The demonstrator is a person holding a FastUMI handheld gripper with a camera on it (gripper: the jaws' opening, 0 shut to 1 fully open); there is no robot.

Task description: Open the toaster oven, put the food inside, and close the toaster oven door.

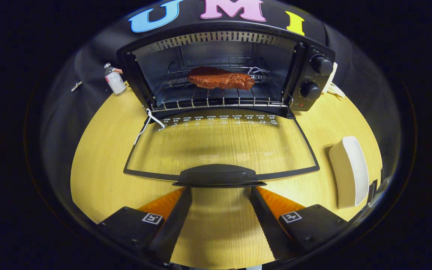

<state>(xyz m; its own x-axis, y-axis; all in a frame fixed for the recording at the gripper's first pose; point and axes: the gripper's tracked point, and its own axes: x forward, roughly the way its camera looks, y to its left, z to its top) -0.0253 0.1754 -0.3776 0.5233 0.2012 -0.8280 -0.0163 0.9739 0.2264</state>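
Two fingers of the gripper (219,195) stand wide apart, clamped on nothing, their tips just under the near edge of the door handle (219,176); whether they touch it cannot be told. The toaster oven (306,75) stands at the far side of the wooden table (99,168) with its glass door (219,146) folded fully down and flat, its handle edge nearest the fingers. Inside, the steak (220,78) lies on the wire rack (216,99), toward the back, well clear of the rack's front rail. A white cord (150,122) hangs off the door's left hinge corner. To the right of the door, near its right edge but apart from it, a white dish (351,168) sits by the table's rim. A small bottle (114,78) stands left of the oven at the table's far edge. Bare tabletop lies open on both sides of the door and between the fingers.
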